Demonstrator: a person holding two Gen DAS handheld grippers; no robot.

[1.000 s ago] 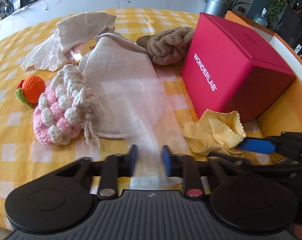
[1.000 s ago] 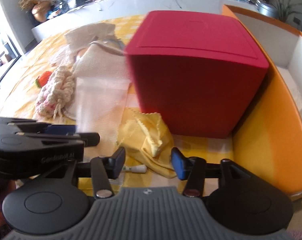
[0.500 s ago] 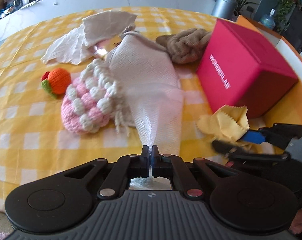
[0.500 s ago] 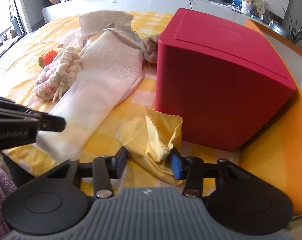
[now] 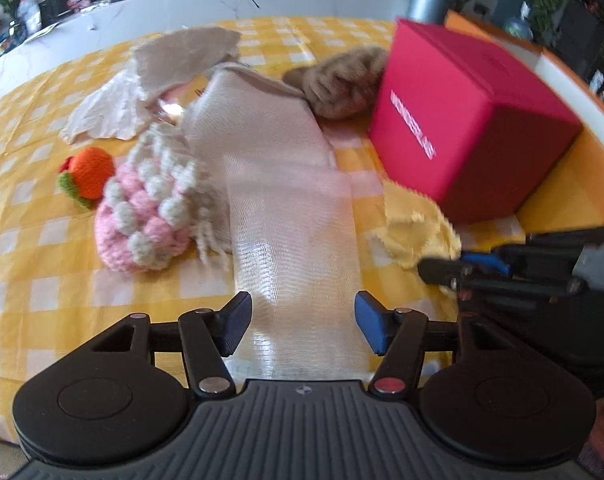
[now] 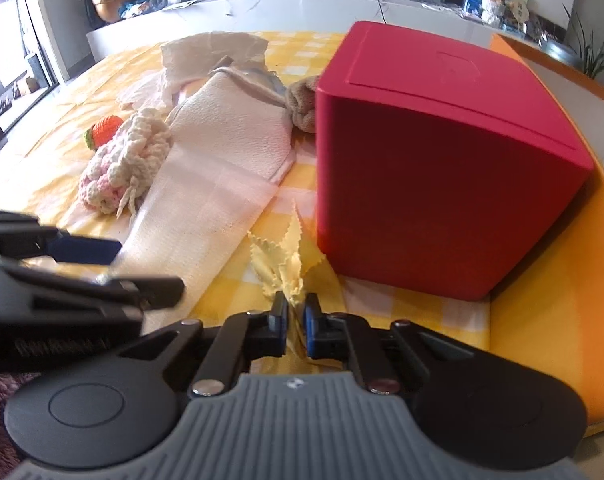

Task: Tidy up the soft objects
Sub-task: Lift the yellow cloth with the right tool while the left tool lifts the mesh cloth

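My left gripper (image 5: 302,320) is open, its fingers either side of the near end of a white mesh cloth (image 5: 294,232) lying on the yellow checked table (image 5: 42,280). My right gripper (image 6: 294,320) is shut on a small yellow cloth (image 6: 286,264), bunched up between its fingers, in front of the red box (image 6: 441,160). The yellow cloth also shows in the left wrist view (image 5: 413,224), with the right gripper (image 5: 441,270) at its near edge. The mesh cloth shows in the right wrist view (image 6: 206,216).
A pink and white crochet piece (image 5: 146,216), an orange crochet fruit (image 5: 88,168), a beige towel (image 5: 262,128), a white rag (image 5: 174,64) and a brown knotted towel (image 5: 341,80) lie behind. An orange tray wall (image 6: 549,280) stands at right of the red box (image 5: 461,120).
My left gripper was shut on the mesh cloth half a second ago and has opened, leaving the cloth flat. My right gripper has shut on the yellow cloth, bunching it.
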